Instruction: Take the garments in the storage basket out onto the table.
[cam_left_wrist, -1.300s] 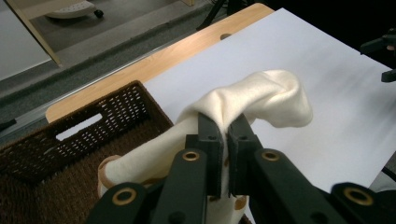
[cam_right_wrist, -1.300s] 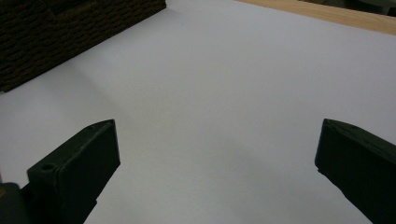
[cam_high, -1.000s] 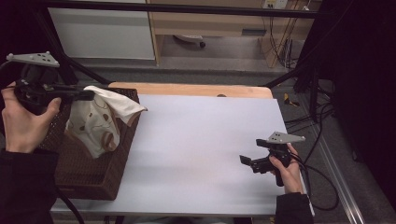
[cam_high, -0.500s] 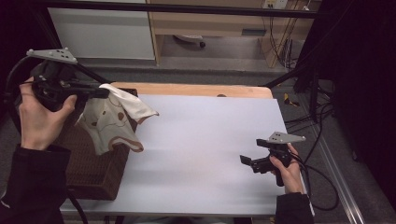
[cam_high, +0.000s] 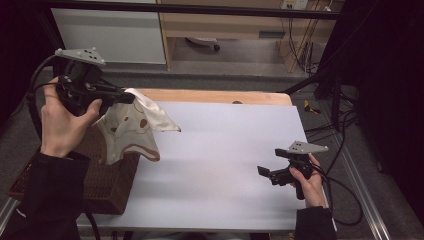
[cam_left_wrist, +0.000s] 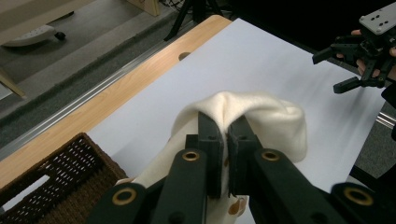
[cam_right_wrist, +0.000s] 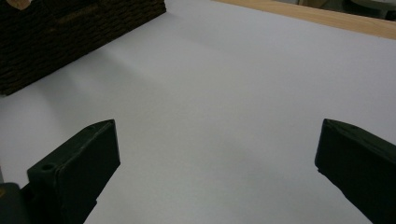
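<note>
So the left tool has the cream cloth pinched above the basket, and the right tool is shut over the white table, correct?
Not quite. The right tool is open: the right gripper view shows its jaws wide apart over the white table. The left tool does pinch the cream cloth above the basket.

Grey floor (cam_high: 235, 67), pale cabinet (cam_high: 110, 35)
</note>
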